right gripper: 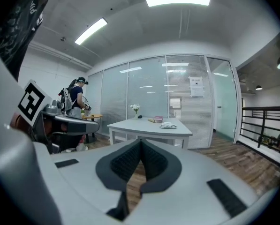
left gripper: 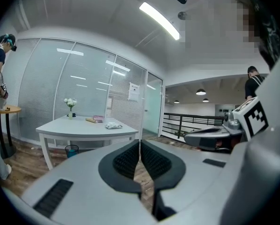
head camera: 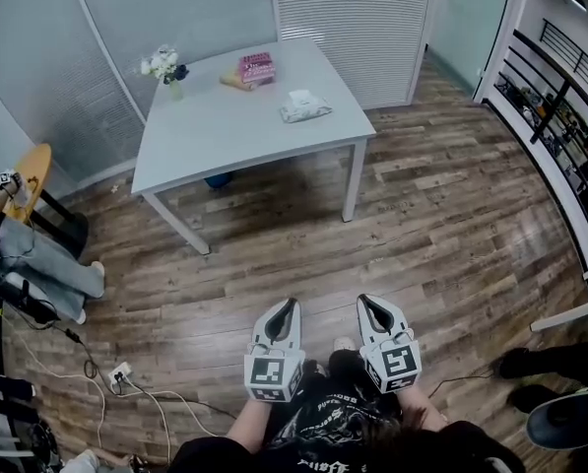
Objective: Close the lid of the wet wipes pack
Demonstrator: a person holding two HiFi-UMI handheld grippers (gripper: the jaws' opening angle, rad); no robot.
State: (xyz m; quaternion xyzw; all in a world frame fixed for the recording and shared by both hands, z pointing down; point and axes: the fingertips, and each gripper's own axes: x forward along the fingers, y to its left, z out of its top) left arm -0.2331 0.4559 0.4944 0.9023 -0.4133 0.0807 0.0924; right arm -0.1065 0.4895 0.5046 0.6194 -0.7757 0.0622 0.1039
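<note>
The wet wipes pack lies near the right edge of a grey table, far ahead of me; it shows small in the left gripper view as the pack and in the right gripper view as the pack. Whether its lid stands up I cannot tell at this distance. My left gripper and right gripper are held side by side close to my body over the wooden floor, well short of the table. Both are shut with nothing between their jaws, the pads meeting in the left gripper and the right gripper.
On the table also stand a small vase of white flowers and a pink box. A person sits at the far left beside a small round wooden table. Cables and a power strip lie on the floor at left. A railing runs along the right.
</note>
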